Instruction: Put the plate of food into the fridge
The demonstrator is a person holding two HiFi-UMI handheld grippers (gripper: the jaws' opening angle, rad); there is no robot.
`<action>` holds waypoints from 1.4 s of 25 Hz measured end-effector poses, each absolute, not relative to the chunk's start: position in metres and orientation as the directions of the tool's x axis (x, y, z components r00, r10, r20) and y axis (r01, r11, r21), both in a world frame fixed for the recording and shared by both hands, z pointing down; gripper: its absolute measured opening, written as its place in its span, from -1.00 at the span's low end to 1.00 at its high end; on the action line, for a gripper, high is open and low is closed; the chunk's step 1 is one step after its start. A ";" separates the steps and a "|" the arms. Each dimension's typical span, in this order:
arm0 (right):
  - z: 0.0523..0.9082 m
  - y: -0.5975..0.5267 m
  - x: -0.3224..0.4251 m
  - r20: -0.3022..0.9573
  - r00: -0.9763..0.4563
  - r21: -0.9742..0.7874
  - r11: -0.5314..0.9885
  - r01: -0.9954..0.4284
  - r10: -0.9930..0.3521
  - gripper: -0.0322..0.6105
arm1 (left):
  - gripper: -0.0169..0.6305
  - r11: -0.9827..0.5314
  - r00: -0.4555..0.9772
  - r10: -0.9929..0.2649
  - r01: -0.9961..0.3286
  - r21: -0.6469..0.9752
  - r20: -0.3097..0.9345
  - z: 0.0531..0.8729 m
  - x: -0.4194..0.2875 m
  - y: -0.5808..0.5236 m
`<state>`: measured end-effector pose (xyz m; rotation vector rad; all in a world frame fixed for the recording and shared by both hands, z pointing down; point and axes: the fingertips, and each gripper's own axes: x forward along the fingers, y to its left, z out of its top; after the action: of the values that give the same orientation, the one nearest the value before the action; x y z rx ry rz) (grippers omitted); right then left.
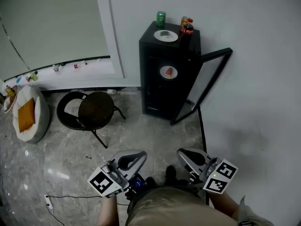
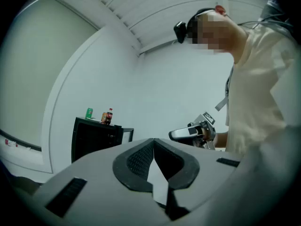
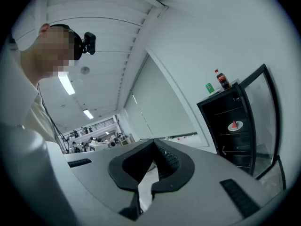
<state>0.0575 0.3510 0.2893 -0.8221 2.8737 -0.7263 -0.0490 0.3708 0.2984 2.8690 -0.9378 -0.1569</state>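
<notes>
A black mini fridge (image 1: 160,86) stands against the wall with its glass door (image 1: 203,81) swung open to the right. On a shelf inside lies a white plate with a red slice of food (image 1: 168,72), which also shows in the right gripper view (image 3: 234,125). A second white plate (image 1: 165,36) sits on the fridge's top. My left gripper (image 1: 133,158) and right gripper (image 1: 189,157) hang close to my body, well short of the fridge. Both are shut and empty, jaws meeting in the left gripper view (image 2: 154,142) and the right gripper view (image 3: 153,145).
A green can (image 1: 161,19) and two bottles (image 1: 186,26) stand on the fridge top. A round black folding chair (image 1: 91,109) is left of the fridge, a white cushion bed (image 1: 29,114) further left. A cable (image 1: 51,201) lies on the floor.
</notes>
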 end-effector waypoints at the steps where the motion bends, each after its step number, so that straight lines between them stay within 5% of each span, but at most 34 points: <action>1: 0.290 0.351 0.057 0.070 -0.856 -0.458 0.746 -0.484 -0.513 -0.84 | -0.92 -0.800 0.803 -0.595 -0.585 0.132 -0.046 0.299 -0.048 0.371; 35: 0.294 0.280 0.106 0.056 -0.884 -0.448 0.779 -0.438 -0.464 -0.84 | -0.92 -0.768 0.770 -0.635 -0.637 0.057 0.060 0.278 0.015 0.299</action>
<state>0.1061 0.2798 0.2936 -0.7386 2.9092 -0.7109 0.0146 0.2988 0.2784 2.8864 -1.0386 0.0569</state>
